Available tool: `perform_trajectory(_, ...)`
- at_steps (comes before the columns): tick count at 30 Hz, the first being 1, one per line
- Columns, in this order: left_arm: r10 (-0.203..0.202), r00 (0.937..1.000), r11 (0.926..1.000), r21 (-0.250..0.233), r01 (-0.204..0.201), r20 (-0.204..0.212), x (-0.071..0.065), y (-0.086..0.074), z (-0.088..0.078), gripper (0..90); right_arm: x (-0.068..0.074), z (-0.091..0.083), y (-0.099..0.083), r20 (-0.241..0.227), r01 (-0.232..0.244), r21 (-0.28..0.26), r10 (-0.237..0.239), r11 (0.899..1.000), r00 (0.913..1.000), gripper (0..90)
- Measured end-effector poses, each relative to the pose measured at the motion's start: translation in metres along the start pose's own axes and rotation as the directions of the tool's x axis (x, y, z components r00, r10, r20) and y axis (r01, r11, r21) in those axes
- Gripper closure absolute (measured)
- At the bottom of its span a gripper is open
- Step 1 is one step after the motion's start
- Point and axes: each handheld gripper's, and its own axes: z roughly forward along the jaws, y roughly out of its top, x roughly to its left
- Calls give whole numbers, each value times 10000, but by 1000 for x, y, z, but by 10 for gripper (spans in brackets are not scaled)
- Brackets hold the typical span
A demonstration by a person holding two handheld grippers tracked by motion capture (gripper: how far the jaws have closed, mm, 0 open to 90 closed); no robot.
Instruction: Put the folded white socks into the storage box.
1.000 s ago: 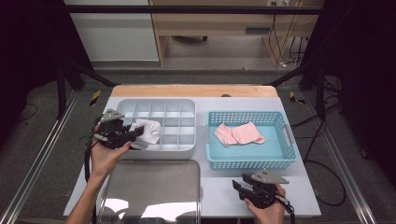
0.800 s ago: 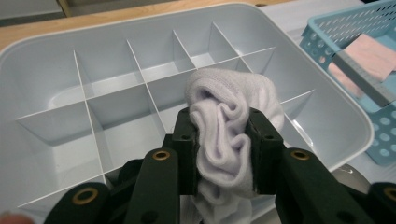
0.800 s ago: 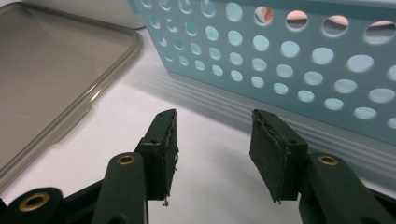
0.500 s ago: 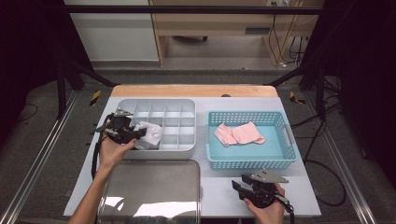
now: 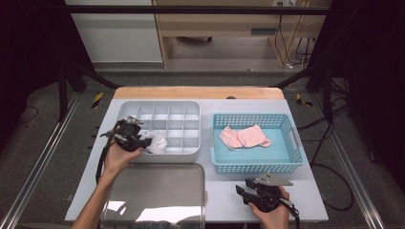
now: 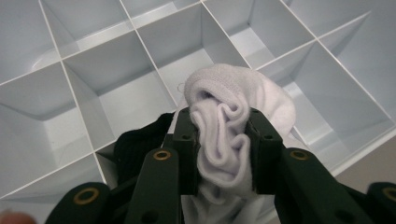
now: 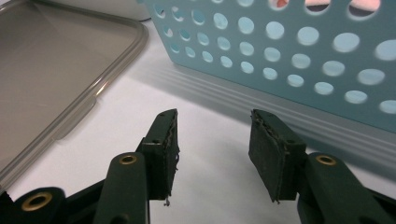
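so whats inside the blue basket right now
Pink socks lie in the blue basket, toward its left side. The rest of the floor looks bare; whatever is beneath the socks is covered.

Claw (image 6: 223, 154): clamped tight on the white sock (image 6: 233, 121), fabric bunched between both jaws.
Sock: held over the divided tray (image 6: 93, 88), above a near-edge compartment.
Black fabric (image 6: 140, 142): seen just left of the jaws.
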Motion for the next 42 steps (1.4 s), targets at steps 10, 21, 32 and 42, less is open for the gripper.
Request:
perform_trajectory(10, 180, 9986, 9954, 926, -226, 497, -13, 3, 22, 687, -1, 2, 0, -129, -47, 114, 48, 9999, 9999, 527)
perform_trajectory(21, 157, 9982, 9903, 1372, -236, 585, -14, 4, 32, 689, 1, 4, -1, -216, 13, 228, -8, 9997, 9998, 529)
perform_trajectory(32, 130, 9983, 9997, -200, -118, 574, -8, 4, 7, 511, 1, 3, -1, -214, -20, 194, 24, 9998, 9998, 521)
perform_trajectory(42, 269, 9971, 9996, -71, -264, 714, -7, 4, 31, 458, 2, 3, -1, -311, 23, 255, -15, 9997, 9995, 519)
